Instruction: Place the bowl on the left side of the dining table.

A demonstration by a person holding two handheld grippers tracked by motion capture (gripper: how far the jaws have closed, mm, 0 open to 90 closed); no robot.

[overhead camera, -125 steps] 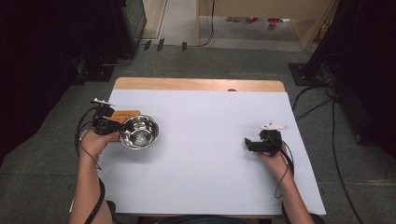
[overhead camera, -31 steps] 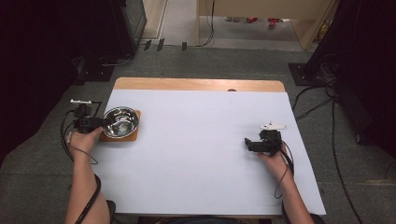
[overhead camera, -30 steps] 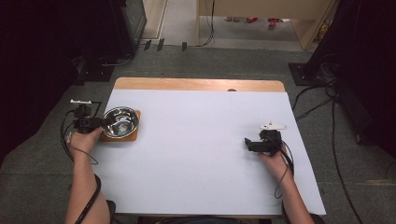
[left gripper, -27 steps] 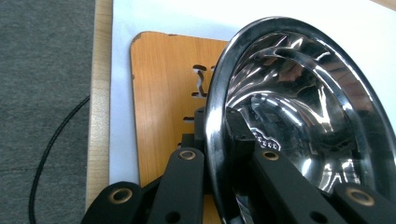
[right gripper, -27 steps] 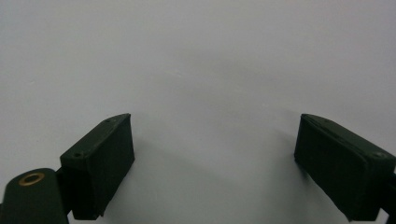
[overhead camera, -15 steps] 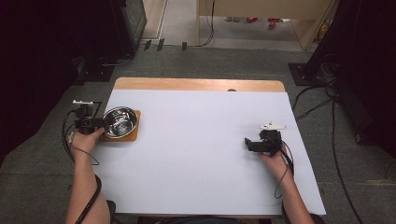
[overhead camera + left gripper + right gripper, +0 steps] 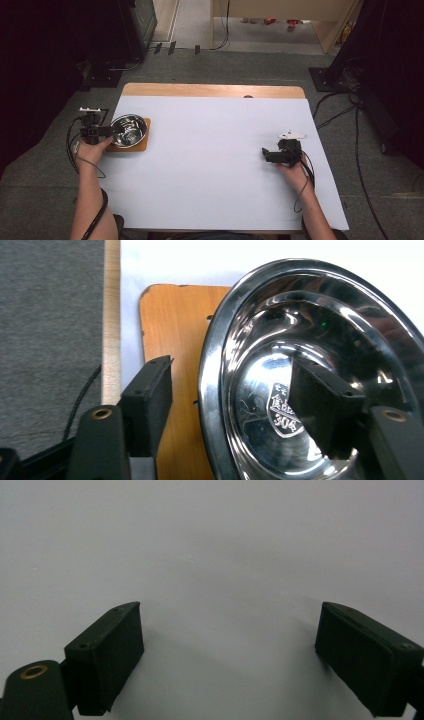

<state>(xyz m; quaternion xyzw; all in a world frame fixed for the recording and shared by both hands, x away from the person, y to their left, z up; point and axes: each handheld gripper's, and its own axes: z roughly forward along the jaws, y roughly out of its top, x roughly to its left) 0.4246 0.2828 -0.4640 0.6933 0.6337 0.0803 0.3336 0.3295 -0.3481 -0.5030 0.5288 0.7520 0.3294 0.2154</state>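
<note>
A shiny steel bowl [image 7: 129,131] sits on a small wooden board [image 7: 142,146] at the table's left edge. My left gripper [image 7: 111,131] reaches in from the left and straddles the bowl's near rim [image 7: 212,390]: one finger [image 7: 150,395] is outside over the board [image 7: 175,330], the other [image 7: 320,405] is inside the bowl. Its jaws have just been opening and stand clear of the rim on both sides. My right gripper [image 7: 265,153] rests on the white tabletop at the right, open [image 7: 230,625], with bare white surface between its fingers.
The white table cover [image 7: 210,165] spans between the two hands. A wooden strip [image 7: 210,90] edges the far side. Grey carpet, cables [image 7: 350,110] and dark equipment surround the table.
Since the earliest frame the bowl and my left hand have moved left, and the bowl now sits on the wooden board. The right hand has not moved.
</note>
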